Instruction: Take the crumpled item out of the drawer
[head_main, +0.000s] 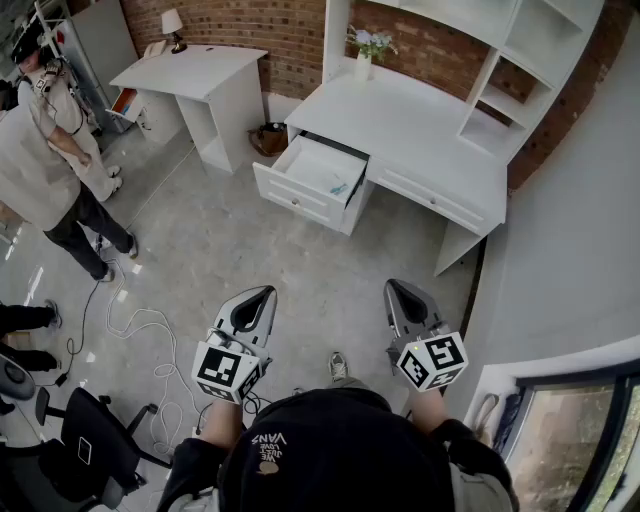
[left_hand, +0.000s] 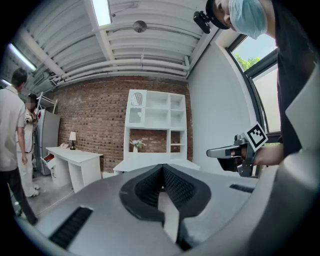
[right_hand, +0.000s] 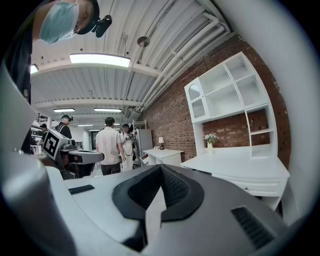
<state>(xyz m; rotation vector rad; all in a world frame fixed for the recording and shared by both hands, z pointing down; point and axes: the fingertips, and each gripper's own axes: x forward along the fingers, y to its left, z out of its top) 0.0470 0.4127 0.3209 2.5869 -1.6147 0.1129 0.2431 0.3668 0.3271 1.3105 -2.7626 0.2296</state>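
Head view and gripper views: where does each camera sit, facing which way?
Head view: on the person's head, steeply down at desk and open drawer; shows left gripper, right gripper.
Left gripper view: on that gripper, about level toward the desk; own shut jaws show.
Right gripper view: likewise; own shut jaws show.
Shared: all three see the desk.

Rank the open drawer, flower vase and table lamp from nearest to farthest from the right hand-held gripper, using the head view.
From the right hand-held gripper:
1. Open drawer, ahead, slightly left.
2. Flower vase, at the big desk's back.
3. Table lamp, on the small desk, far left.
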